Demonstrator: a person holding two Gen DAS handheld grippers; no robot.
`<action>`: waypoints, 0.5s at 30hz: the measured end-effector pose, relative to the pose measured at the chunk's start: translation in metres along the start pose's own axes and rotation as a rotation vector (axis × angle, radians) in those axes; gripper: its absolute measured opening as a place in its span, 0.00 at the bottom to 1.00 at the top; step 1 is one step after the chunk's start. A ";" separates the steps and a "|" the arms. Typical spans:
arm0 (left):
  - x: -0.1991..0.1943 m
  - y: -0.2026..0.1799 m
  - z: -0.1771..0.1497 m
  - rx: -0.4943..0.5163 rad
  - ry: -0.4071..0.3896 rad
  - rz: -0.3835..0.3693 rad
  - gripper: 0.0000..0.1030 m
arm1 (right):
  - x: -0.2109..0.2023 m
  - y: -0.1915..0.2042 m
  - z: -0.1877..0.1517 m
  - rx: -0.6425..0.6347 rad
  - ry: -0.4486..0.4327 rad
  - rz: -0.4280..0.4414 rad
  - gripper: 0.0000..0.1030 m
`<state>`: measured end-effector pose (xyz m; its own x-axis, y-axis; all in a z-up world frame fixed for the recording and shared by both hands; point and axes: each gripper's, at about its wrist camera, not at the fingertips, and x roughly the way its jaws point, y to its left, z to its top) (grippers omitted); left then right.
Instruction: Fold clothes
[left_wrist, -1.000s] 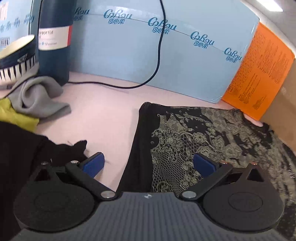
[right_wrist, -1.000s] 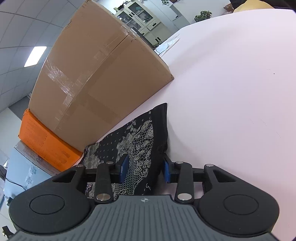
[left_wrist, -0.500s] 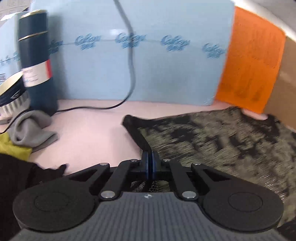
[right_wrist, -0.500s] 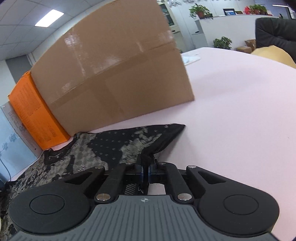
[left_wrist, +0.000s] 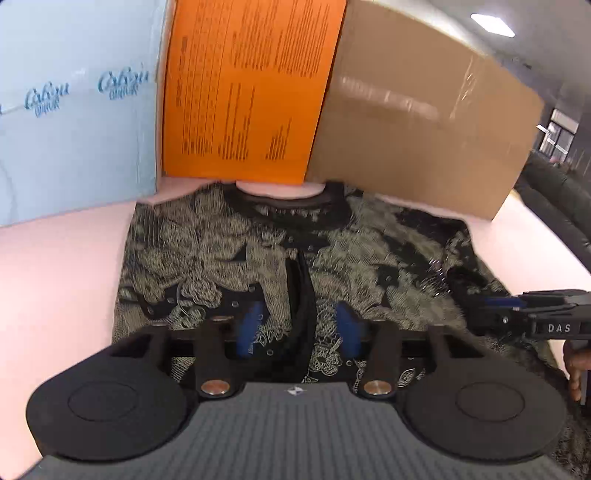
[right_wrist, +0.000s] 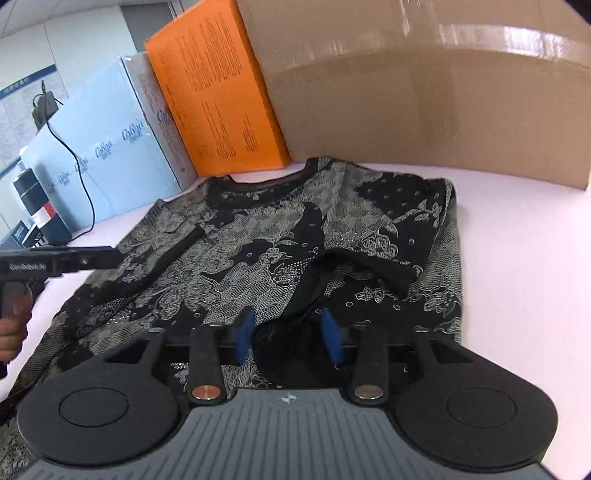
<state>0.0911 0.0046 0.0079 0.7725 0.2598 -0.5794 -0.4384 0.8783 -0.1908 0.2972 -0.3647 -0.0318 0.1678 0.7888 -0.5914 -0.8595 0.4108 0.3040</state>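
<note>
1. shirt (left_wrist: 229, 258): black with pale lace print, spread on the pink table (left_wrist: 55, 280); neckline toward the orange box (left_wrist: 243, 92) and the cardboard box (right_wrist: 424, 92), hem toward the grippers. long axis runs neck to hem, away from the cameras.
2. sleeves: both look folded in over the body; one dark cuff lies along the centre line in the left view, the other slants across the right half in the right view.
3. left gripper (left_wrist: 299, 325): jaws apart, blue pads straddling the centre cuff, nothing pinched; low over the cloth, contact not clear.
4. right gripper (right_wrist: 288, 332): jaws apart over a dark bunched patch, holding nothing.
5. step in hand, by judgement: sleeves placed, hem fold to follow.
6. handling note: take the hem at two matching points, one on each side; pinch all layers so the tucked sleeves stay put; carry both hands evenly toward the neckline, keeping the fold square to the long axis.
7. risk: thin slack cloth may drag or wrinkle if one side leads.
</note>
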 end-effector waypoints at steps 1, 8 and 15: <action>-0.009 0.003 0.002 -0.005 -0.020 0.003 0.62 | -0.008 -0.002 0.002 -0.006 -0.003 -0.001 0.39; -0.036 0.036 0.010 0.011 -0.012 0.158 0.68 | -0.033 -0.035 0.016 0.189 -0.090 -0.016 0.60; -0.021 0.071 -0.009 -0.143 0.011 0.111 0.68 | 0.013 -0.063 0.040 0.410 -0.082 -0.110 0.64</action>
<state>0.0394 0.0578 -0.0006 0.7112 0.3466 -0.6117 -0.5822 0.7781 -0.2360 0.3735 -0.3618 -0.0287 0.2995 0.7570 -0.5807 -0.5742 0.6291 0.5239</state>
